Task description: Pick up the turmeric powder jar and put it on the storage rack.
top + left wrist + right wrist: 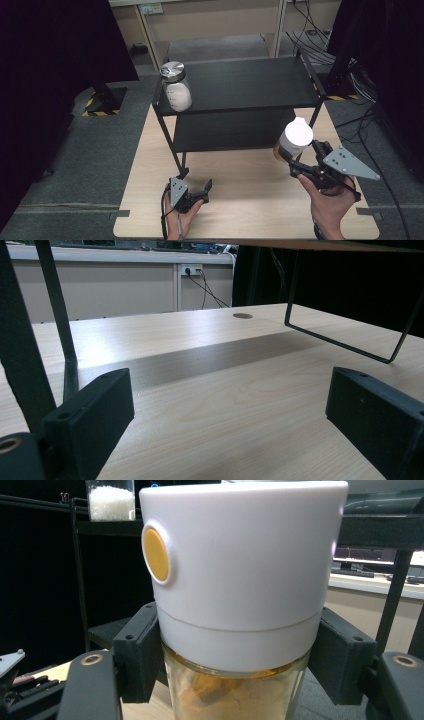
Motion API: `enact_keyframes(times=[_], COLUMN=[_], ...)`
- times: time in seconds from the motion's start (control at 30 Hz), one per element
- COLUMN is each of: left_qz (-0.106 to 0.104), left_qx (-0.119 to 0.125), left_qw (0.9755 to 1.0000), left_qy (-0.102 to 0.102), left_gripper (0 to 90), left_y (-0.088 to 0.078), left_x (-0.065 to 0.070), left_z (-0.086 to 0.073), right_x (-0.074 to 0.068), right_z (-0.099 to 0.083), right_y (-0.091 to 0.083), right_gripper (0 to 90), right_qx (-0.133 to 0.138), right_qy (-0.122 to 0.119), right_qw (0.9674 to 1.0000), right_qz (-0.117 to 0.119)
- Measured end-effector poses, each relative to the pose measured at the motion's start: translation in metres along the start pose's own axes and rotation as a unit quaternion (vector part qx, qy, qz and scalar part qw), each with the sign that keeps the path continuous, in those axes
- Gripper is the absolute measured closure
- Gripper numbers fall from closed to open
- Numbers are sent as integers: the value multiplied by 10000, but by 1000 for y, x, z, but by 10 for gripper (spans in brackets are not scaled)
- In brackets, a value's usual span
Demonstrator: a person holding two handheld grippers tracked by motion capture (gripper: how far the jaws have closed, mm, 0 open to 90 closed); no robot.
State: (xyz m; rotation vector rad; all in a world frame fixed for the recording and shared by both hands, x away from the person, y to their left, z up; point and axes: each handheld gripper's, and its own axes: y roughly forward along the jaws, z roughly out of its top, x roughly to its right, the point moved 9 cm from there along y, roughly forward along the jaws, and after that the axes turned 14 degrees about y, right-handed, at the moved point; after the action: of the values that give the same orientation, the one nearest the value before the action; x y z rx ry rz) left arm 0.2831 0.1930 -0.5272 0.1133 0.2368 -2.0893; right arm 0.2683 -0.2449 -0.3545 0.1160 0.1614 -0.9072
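Observation:
My right gripper (295, 159) is shut on a glass jar (294, 140) with a white lid and orange-brown powder inside, held above the table at the right of the black shelf rack (240, 82). In the right gripper view the jar (240, 605) stands upright between the two black pads (137, 652), which press on its sides just under the lid. My left gripper (200, 192) rests low on the wooden table (240, 210) near the rack's front left leg, jaws open with nothing between them (230, 415). A second jar (176, 86) with a silver lid and white grains stands on the rack's top shelf at the left.
The rack has a top shelf and a lower shelf (235, 130), both otherwise bare. Its thin black legs (55, 305) and wire foot (345, 342) stand close to my left gripper. Dark curtains and cables surround the table; grey carpet lies on both sides.

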Motion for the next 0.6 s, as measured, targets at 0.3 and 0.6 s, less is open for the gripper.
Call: enact_keyframes(times=[0.3, 0.6], left_qz=[-1, -3], left_qx=[12, 10], left_qw=[10000, 10000], left_qy=[-8, -8], left_gripper=[47, 47], left_y=[0, 0], left_x=[0, 0], left_z=[0, 0], right_x=[-3, -6], right_z=[10, 21], right_y=[4, 5], right_gripper=[308, 309], right_qx=[85, 169], right_qy=[1, -38], right_qw=[10000, 9998], right_qz=[1, -19])
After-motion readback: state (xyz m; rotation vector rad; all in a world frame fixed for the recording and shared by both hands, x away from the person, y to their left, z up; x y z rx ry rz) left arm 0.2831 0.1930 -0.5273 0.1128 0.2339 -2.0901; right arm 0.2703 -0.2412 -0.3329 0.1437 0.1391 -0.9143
